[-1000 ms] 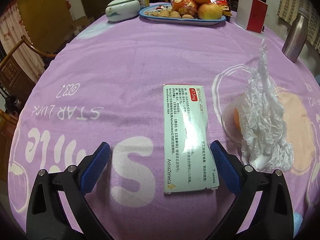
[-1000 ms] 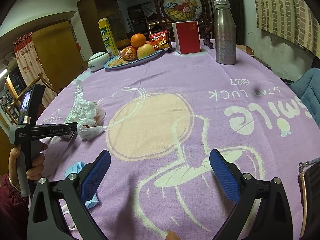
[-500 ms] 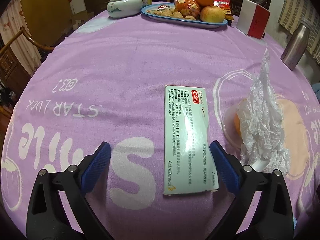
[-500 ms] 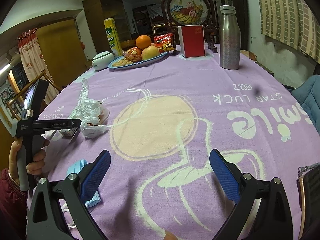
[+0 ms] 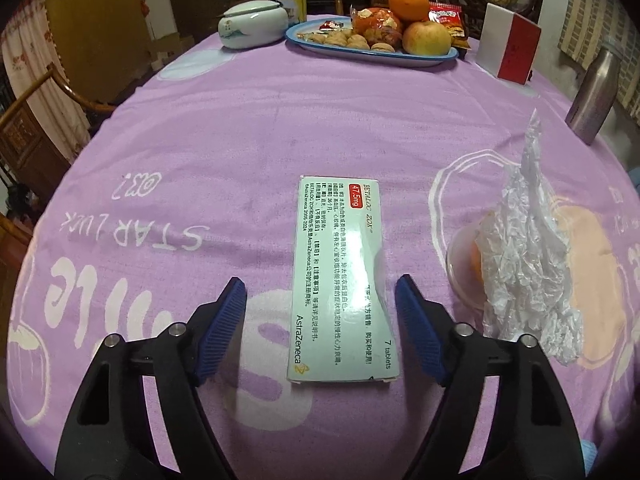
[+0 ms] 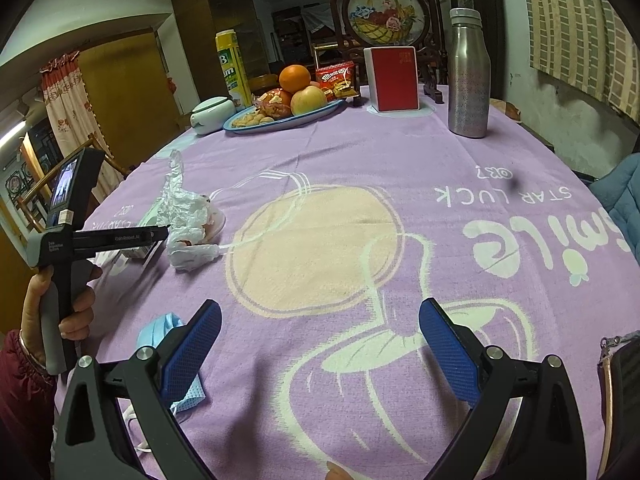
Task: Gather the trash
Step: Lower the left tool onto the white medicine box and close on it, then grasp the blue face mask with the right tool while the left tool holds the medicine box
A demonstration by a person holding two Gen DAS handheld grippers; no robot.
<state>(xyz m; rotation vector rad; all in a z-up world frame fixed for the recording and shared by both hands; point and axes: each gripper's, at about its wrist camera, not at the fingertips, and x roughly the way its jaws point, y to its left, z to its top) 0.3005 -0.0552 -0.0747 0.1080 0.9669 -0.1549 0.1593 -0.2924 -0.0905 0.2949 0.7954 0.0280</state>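
A flat pale green medicine box (image 5: 342,276) lies on the purple tablecloth. My left gripper (image 5: 320,292) is open, its blue pads on either side of the box's near half, not touching it. A crumpled clear plastic wrapper (image 5: 524,248) over a small dish lies to the right; it also shows in the right wrist view (image 6: 186,216). A blue face mask (image 6: 170,344) lies by the left pad of my right gripper (image 6: 320,340), which is open and empty above the cloth. The left gripper's body (image 6: 92,236) shows at left there.
At the far end stand a blue fruit tray (image 5: 372,46), a white lidded jar (image 5: 252,26), a red and white box (image 5: 512,50) and a steel bottle (image 6: 468,76). Wooden chairs stand beyond the left table edge. A blue jacket (image 6: 620,196) lies at right.
My left gripper has moved forward over the medicine box and its jaws have narrowed, so the pads now flank the box. The right gripper has shifted only slightly.
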